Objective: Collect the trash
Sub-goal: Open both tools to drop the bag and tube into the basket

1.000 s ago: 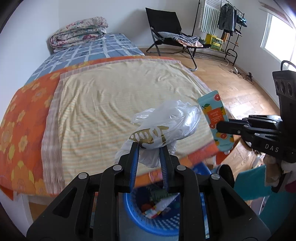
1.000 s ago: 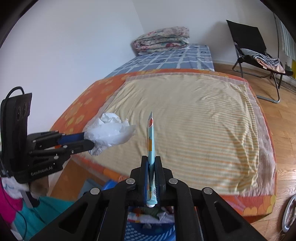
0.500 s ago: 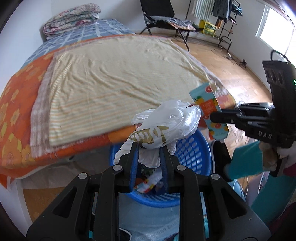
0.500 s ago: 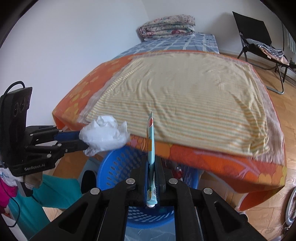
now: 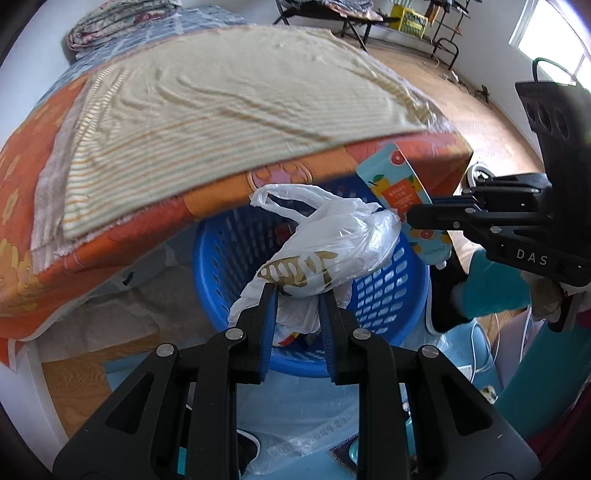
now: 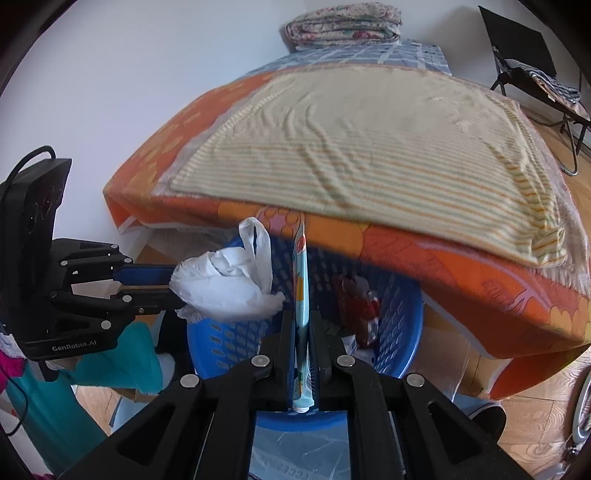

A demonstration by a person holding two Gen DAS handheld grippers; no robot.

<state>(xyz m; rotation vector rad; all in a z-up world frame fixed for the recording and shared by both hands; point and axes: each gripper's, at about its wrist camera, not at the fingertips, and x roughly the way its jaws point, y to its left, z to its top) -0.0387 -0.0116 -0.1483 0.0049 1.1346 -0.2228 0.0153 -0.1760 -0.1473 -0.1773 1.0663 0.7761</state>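
Observation:
My left gripper (image 5: 297,291) is shut on a crumpled white plastic bag (image 5: 332,243) with a gold print and holds it over the blue basket (image 5: 221,251). The bag also shows in the right wrist view (image 6: 225,291), with the left gripper (image 6: 177,288) at the left. My right gripper (image 6: 302,317) is shut on a flat light-blue tube (image 6: 301,280) with orange fruit print, held upright over the basket (image 6: 399,332). The tube also shows in the left wrist view (image 5: 402,195), pinched by the right gripper (image 5: 406,218). The basket holds some trash, among it a red wrapper (image 6: 356,306).
The bed (image 5: 221,103) with a striped yellow sheet and orange flowered cover overhangs the basket's far side. A folded quilt (image 6: 343,22) lies at the bed's head. A black folding chair (image 6: 524,70) stands on the wooden floor to the right. Clear plastic (image 5: 295,417) lies below the basket.
Both grippers have come down from above the bed edge to just over the blue basket, each still holding its item. The basket now fills the middle of both views.

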